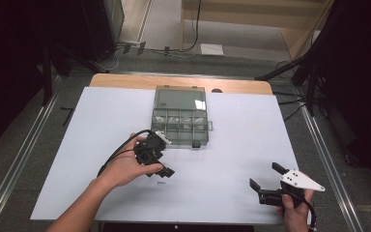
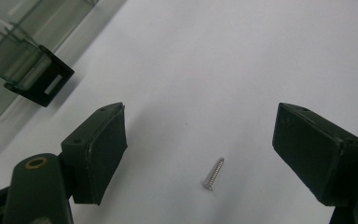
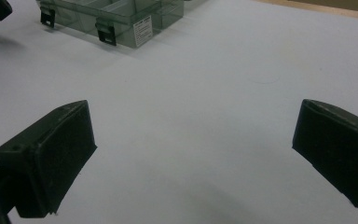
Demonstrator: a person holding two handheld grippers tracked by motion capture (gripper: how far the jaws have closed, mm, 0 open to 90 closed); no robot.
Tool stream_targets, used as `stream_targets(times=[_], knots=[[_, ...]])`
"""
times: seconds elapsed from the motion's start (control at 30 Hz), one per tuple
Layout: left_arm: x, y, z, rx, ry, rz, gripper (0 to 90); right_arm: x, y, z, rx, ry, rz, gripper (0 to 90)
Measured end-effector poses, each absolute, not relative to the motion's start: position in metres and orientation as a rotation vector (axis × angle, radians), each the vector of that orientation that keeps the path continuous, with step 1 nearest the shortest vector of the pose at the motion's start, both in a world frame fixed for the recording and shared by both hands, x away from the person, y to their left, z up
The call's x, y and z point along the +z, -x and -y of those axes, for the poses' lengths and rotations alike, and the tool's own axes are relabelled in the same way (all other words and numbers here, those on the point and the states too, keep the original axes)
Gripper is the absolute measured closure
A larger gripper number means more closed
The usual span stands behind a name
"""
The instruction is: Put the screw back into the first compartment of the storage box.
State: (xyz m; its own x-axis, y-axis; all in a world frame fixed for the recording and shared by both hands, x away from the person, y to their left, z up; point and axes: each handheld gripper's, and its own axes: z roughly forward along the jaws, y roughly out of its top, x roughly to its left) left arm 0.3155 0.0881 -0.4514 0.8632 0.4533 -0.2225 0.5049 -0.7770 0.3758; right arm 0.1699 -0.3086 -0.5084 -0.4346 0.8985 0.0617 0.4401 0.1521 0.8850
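Your white desk [image 1: 232, 164] carries a clear compartment box [image 1: 180, 118] at its far middle. One small screw [image 2: 214, 173] lies bare on the sheet nearer you.

A shiny metal screw [image 2: 213, 174] lies on the matt white tabletop [image 2: 223, 60], near a clear glossy plastic box [image 1: 181, 116]

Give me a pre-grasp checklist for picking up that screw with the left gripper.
1. Left gripper jaws open: ok, wide apart, nothing between the pads.
2. Screw between the jaws: ok, it lies flat on the white table, nearer the jaw at the right of the left gripper view.
3. Screw free of other things: ok, nothing touches it.
4. Compartment box open to receive it: ok, lid is up.
5. Right gripper out of the way: ok, open, near the table's near right edge.
6. Jaws low enough to close on the screw: cannot tell.
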Motion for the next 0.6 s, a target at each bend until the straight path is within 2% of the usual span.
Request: stream_targets(times=[0.4,0.43,0.47,0.57,0.6], knots=[[-0.458,-0.304,-0.089,-0.169,-2.639,-0.685,17.1,-0.508,-0.17,0.309,1.231,-1.277,-1.944,0.0],[-0.458,-0.302,-0.09,-0.158,-2.637,-0.691,19.2,-0.508,-0.17,0.309,1.231,-1.276,-1.945,0.0],[-0.458,-0.302,-0.091,-0.153,-2.646,-0.682,26.3,-0.509,-0.17,0.309,1.23,-1.277,-1.947,0.0],[-0.457,-0.3,-0.093,-0.152,-2.644,-0.69,26.9,-0.508,-0.17,0.309,1.234,-1.278,-1.942,0.0],[-0.457,-0.299,-0.094,-0.146,-2.643,-0.691,32.0,-0.508,-0.17,0.309,1.232,-1.273,-1.942,0.0]])
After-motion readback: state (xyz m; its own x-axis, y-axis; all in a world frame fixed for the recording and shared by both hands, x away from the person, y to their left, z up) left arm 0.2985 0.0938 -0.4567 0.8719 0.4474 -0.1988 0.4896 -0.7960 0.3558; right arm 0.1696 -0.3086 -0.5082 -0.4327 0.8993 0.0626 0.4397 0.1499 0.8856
